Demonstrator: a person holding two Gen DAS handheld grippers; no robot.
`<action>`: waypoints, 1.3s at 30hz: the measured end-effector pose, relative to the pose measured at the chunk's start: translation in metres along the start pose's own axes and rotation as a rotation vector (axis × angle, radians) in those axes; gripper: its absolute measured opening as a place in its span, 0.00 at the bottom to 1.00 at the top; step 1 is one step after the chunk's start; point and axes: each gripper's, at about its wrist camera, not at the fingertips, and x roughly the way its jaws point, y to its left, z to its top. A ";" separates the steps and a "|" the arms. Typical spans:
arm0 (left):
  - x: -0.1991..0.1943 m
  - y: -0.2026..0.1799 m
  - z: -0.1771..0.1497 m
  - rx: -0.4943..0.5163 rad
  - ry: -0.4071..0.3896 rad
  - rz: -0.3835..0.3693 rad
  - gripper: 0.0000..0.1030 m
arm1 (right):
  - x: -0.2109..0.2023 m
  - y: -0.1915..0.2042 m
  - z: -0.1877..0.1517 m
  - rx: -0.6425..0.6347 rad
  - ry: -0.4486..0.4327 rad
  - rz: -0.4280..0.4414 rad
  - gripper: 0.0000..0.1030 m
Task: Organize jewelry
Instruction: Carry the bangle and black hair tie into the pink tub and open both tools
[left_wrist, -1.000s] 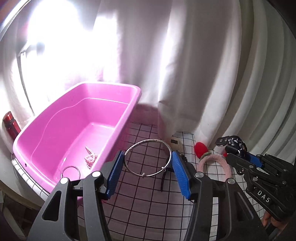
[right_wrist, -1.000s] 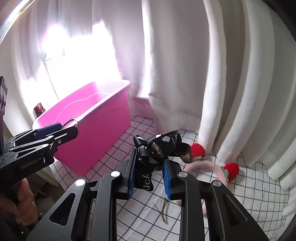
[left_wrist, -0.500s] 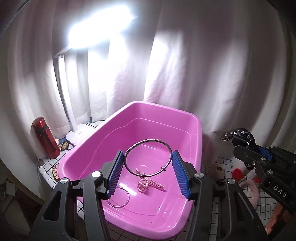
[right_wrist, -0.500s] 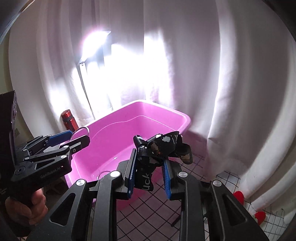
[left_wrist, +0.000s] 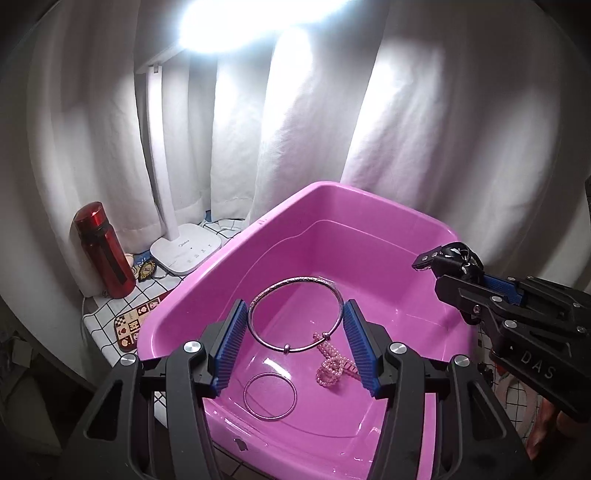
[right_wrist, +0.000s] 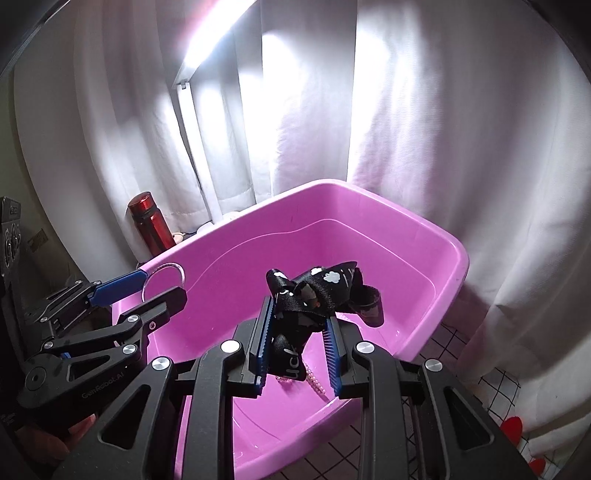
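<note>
My left gripper (left_wrist: 293, 334) is shut on a large silver bangle (left_wrist: 295, 291) and holds it above the pink tub (left_wrist: 354, 199). A smaller silver ring (left_wrist: 269, 396) and a pink bead bracelet (left_wrist: 332, 365) lie on the tub floor. My right gripper (right_wrist: 297, 339) is shut on a black bow hair clip (right_wrist: 314, 291) with white marks, held over the tub (right_wrist: 436, 236). The right gripper also shows in the left wrist view (left_wrist: 465, 277), and the left gripper in the right wrist view (right_wrist: 159, 284).
A red bottle (left_wrist: 103, 251) and a white desk lamp base (left_wrist: 184, 247) stand left of the tub on the checked cloth (left_wrist: 107, 314). White curtains (left_wrist: 332, 110) hang close behind. Red and pink pieces (right_wrist: 513, 428) lie at the right.
Both grippers have swung left from the checked cloth to above the pink tub, each still holding its item. The tub now fills the middle of both views.
</note>
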 end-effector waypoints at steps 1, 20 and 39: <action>0.003 0.002 -0.001 -0.002 0.006 0.005 0.51 | 0.005 0.000 0.001 0.002 0.011 0.000 0.24; 0.028 0.028 -0.003 -0.065 0.055 0.037 0.87 | 0.056 -0.010 0.012 0.021 0.139 -0.101 0.60; 0.017 0.039 -0.003 -0.094 0.067 0.077 0.87 | 0.045 -0.012 0.013 0.041 0.110 -0.119 0.60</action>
